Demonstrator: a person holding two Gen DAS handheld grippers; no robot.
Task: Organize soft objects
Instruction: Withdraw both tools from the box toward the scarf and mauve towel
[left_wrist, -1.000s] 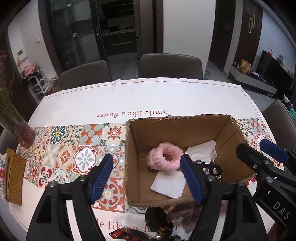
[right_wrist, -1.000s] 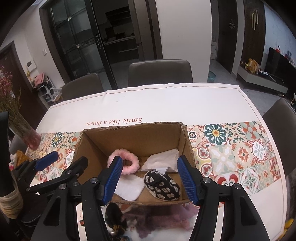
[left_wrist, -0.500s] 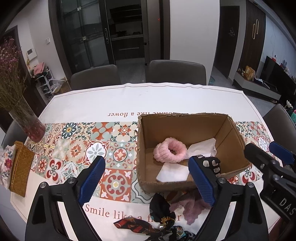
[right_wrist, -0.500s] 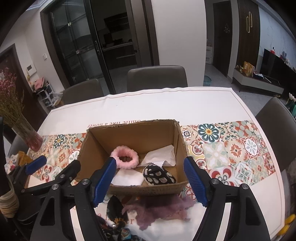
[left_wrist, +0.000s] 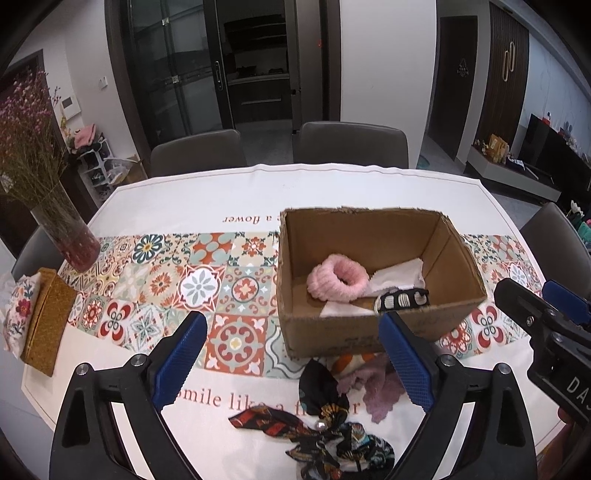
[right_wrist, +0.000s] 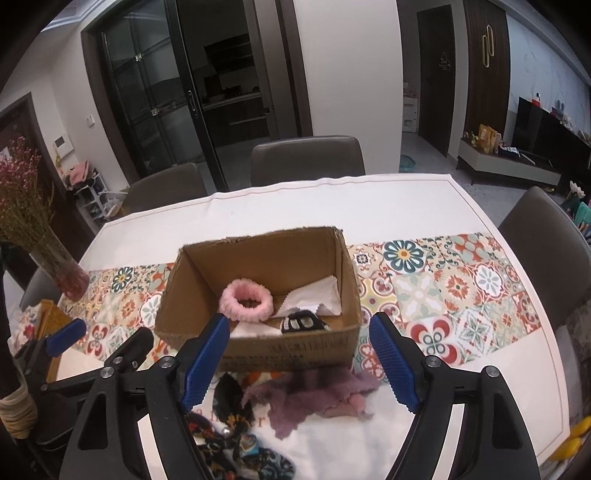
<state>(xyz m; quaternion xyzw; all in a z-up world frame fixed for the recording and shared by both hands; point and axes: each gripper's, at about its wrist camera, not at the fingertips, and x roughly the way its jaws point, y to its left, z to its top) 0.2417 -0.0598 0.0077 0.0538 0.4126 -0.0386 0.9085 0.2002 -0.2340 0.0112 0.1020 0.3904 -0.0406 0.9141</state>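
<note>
Here, at far left, a glass vase of dried pink flowers (left_wrist: 70, 236) stands on the table (left_wrist: 332, 192), with a woven mat (left_wrist: 46, 321) lying just in front of it at the table's edge. A tiled runner (left_wrist: 177, 288) crosses the white tablecloth from side to side. The left gripper (left_wrist: 291, 362) hangs above the near edge of the table, its blue-padded jaws spread wide and holding nothing. Right of centre, an open cardboard box (left_wrist: 332, 332) sits on the runner. Inside it lie a pink fluffy scrunchie (left_wrist: 338, 282) toward the left, white cloths (left_wrist: 399, 277) beside and partly under it, and a black-and-white patterned item (left_wrist: 400, 299) against the near wall. In front of the box, on the tablecloth, a dark patterned scarf with a bow (left_wrist: 325, 424) lies nearest the camera; a mauve fuzzy cloth (right_wrist: 317, 398) lies just right of it, touching the foot of the box. The right gripper (right_wrist: 299, 365) hovers over these loose pieces, jaws likewise fully apart and empty. Grey chairs (right_wrist: 306, 158) stand round the far side of the table.
</note>
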